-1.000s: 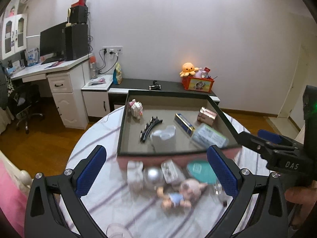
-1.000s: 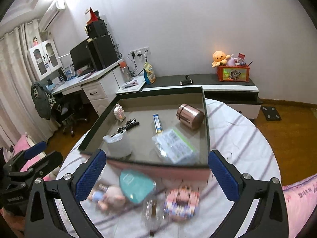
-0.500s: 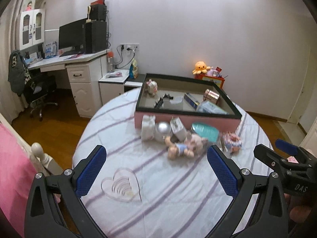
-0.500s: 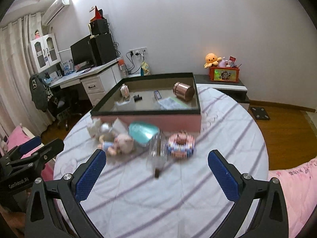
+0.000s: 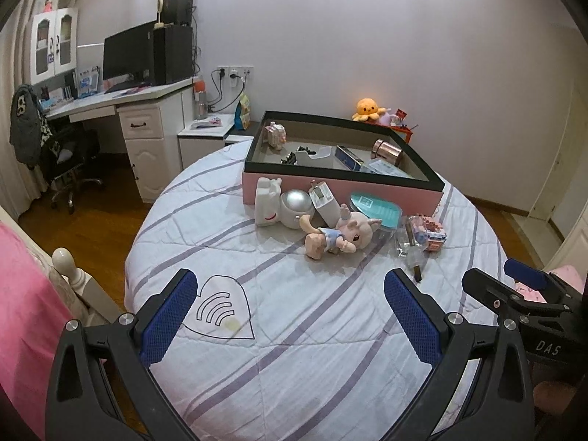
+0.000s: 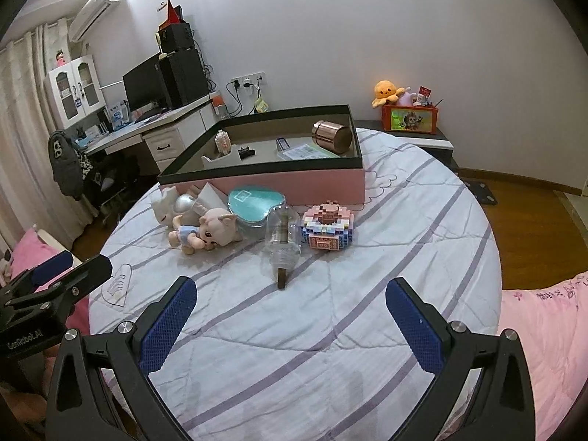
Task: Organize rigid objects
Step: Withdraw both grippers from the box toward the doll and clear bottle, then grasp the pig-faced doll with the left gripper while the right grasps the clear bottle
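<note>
A pink box with a black rim (image 5: 341,187) (image 6: 294,183) stands at the far side of the round quilted table. Inside it lie a copper tin (image 6: 331,136), a block figure (image 5: 275,135) and flat packets. In front of the box are a doll (image 5: 338,237) (image 6: 205,235), a teal heart tin (image 6: 255,202), a silver ball (image 5: 297,202), a white cat figure (image 5: 267,202), a clear glass bottle (image 6: 282,237) and a pastel block model (image 6: 328,224). My left gripper (image 5: 288,312) and right gripper (image 6: 290,316) hang open over the near side of the table, well short of the objects, holding nothing.
The bedspread (image 6: 330,312) in front of both grippers is bare. A white desk (image 5: 139,110) with a monitor and a chair stands far left. A low cabinet with a plush octopus (image 6: 387,92) is behind the box. Pink bedding (image 6: 544,330) lies to the right.
Both grippers have drawn back from the box toward the near edge of the table, so the box and the loose objects now look smaller and farther away. Both stay open.
</note>
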Demonstrator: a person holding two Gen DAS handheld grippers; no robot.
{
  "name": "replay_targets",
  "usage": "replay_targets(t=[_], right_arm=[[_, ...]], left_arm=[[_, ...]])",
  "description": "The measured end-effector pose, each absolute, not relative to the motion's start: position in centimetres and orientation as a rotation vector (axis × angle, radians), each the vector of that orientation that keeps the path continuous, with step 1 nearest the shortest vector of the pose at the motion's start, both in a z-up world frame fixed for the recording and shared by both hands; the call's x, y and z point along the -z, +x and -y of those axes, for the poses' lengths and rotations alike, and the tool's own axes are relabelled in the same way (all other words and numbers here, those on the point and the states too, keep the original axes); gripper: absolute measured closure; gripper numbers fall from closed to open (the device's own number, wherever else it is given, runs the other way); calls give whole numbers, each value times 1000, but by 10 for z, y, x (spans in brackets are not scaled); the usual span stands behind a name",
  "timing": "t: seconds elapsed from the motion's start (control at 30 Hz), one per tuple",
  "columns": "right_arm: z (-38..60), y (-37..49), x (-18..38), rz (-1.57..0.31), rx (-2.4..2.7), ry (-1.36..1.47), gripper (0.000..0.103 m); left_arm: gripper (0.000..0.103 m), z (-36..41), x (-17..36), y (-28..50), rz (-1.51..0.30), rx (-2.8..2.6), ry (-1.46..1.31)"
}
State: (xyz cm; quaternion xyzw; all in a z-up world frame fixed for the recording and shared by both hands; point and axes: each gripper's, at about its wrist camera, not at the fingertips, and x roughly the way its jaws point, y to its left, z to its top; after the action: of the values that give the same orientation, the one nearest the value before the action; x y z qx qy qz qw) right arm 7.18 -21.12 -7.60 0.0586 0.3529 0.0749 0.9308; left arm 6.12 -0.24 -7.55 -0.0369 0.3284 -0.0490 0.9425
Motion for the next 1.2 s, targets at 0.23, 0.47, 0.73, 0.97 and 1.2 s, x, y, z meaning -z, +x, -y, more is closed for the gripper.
replay_targets(t=[0.23, 0.47, 0.73, 0.97, 1.2], right_arm=[[213, 79, 85, -744, -145, 116, 0], [211, 96, 96, -777, -135, 91, 0], [217, 117, 112, -813, -112, 92, 0], [229, 123, 118, -824, -92, 111, 0], [214, 132, 115, -827, -153, 77, 4]], left_arm=[[0, 6, 88, 71, -708, 122, -83], [0, 16, 102, 98, -752, 151, -83], [0, 30, 124, 134, -814, 170, -86], [0, 40, 127, 159, -824, 181, -112], [11, 43, 136, 178, -870, 211, -138]])
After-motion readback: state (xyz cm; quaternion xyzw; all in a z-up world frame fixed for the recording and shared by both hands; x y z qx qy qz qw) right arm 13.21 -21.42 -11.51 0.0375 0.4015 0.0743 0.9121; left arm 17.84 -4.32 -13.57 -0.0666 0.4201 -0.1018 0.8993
